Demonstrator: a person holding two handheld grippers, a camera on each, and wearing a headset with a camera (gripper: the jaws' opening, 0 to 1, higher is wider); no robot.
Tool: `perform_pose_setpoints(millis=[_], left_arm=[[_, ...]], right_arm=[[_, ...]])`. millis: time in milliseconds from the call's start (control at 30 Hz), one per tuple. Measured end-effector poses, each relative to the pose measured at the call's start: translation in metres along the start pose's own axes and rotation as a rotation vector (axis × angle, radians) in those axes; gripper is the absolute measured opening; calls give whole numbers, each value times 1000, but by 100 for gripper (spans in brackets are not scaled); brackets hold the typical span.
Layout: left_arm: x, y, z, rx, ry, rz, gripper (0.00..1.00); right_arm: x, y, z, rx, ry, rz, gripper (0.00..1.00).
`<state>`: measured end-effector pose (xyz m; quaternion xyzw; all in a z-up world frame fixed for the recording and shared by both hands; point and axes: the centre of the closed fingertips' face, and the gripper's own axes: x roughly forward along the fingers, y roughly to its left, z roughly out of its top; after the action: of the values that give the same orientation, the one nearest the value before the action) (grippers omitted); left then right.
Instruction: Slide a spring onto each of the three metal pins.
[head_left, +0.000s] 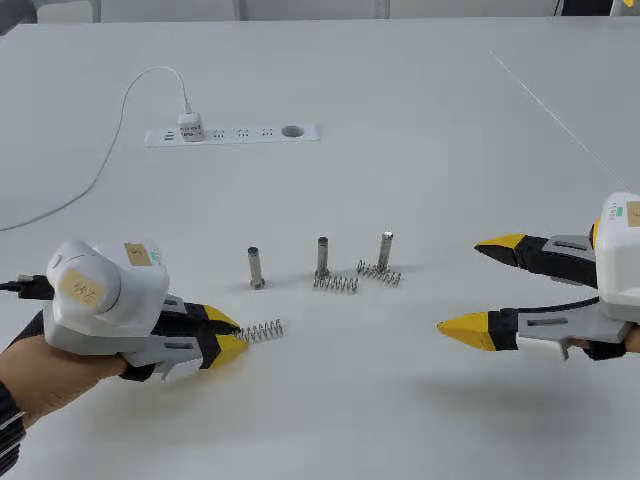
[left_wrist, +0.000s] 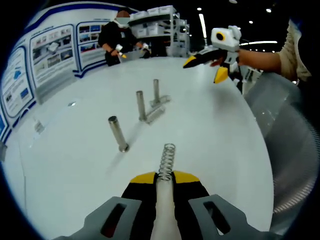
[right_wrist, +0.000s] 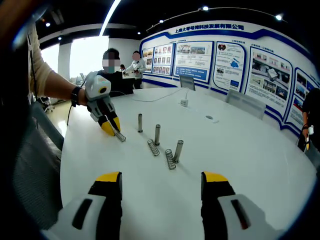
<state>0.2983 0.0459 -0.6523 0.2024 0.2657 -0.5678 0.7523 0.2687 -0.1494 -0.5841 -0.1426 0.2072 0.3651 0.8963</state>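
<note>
Nearest, the left gripper is clamped on one end of a spring, while the right gripper hovers with its jaws spread wide, holding nothing. Beyond them the left pin, middle pin and right pin stand upright on the white table, with a second spring lying at the middle pin's foot and a third spring at the right pin's. A power strip lies farthest back.

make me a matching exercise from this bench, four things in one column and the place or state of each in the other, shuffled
Column one
1. left gripper
2. right gripper
3. power strip
4. leftmost pin

Column two
a. jaws wide apart, nothing between them
b. lies at the far side of the table, a white charger plugged in
c. shut on a spring
d. stands upright, bare

Pairs: 1-c, 2-a, 3-b, 4-d
</note>
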Motion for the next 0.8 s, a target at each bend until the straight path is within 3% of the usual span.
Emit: perform_pose_setpoints(millis=[233,800], left_arm=[[-4,3,7,0,-22,12,11],[-10,-3,25,6,-53,12,10]], right_arm=[[0,1,2,-3,-2,3,65],[4,9,9,-29,-8,24,65]])
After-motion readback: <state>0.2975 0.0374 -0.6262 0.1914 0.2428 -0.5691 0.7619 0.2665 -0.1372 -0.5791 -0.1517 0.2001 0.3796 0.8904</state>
